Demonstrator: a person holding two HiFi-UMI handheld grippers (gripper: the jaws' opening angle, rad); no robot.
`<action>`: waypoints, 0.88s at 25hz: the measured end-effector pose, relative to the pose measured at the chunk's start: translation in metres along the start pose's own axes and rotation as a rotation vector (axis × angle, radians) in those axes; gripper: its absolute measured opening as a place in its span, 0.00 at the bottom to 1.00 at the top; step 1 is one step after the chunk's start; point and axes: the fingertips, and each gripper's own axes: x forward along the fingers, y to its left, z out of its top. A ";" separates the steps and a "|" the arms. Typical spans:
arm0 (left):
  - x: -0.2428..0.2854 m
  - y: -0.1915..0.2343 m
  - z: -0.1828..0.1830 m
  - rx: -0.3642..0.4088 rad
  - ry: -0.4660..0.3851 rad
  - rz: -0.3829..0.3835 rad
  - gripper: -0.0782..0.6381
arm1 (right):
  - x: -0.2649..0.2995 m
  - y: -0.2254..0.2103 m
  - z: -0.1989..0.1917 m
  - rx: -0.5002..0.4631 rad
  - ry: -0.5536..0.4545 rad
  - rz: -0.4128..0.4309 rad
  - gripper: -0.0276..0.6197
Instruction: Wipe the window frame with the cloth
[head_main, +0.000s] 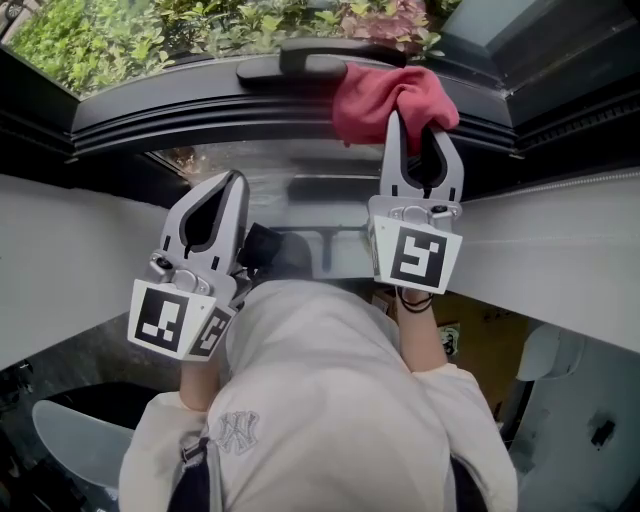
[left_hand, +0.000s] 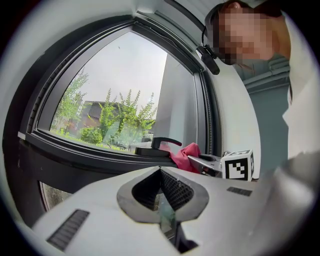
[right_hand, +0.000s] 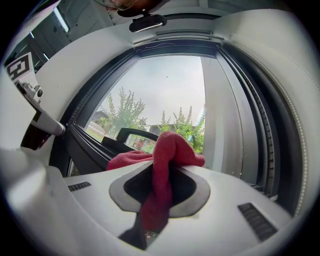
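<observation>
While the right gripper (head_main: 418, 140) presses toward the sash, the red cloth (head_main: 385, 100) sits bunched between its jaws, which are clamped on it. A fold bulges past the tips onto the dark window frame (head_main: 180, 110).

- Cloth position: on the horizontal lower rail, just right of the black handle (head_main: 300, 62) and touching its end. The right gripper view shows the wad against the rail, with the corner upright near.
- Left gripper (head_main: 234, 178): jaws together with nothing between them. It is held lower and well apart from the rail, doing no work.
- Progress (judgement): wiping is under way at the right part of the rail. No streak, dust line or damp band separates cleaned from uncleaned metal, so the share done cannot be read. The long run left of the handle, the area under the handle and the uprights look left to do.
- Surface: dark, smooth, stepped profile with grooves; the cloth probably needs pushing into the ledges.
- Room: white reveal (head_main: 60, 230) either side, green shrubs outside the glass, and daylight that looks overcast.
</observation>
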 end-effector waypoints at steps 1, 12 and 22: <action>0.000 0.000 0.000 -0.001 0.000 0.001 0.12 | 0.000 0.002 0.001 0.002 -0.008 0.003 0.17; -0.002 0.005 -0.001 -0.001 0.002 0.007 0.12 | 0.007 0.036 0.011 -0.009 -0.042 0.072 0.17; -0.005 0.005 0.001 -0.003 -0.006 0.012 0.12 | 0.009 0.043 0.011 -0.016 -0.033 0.087 0.17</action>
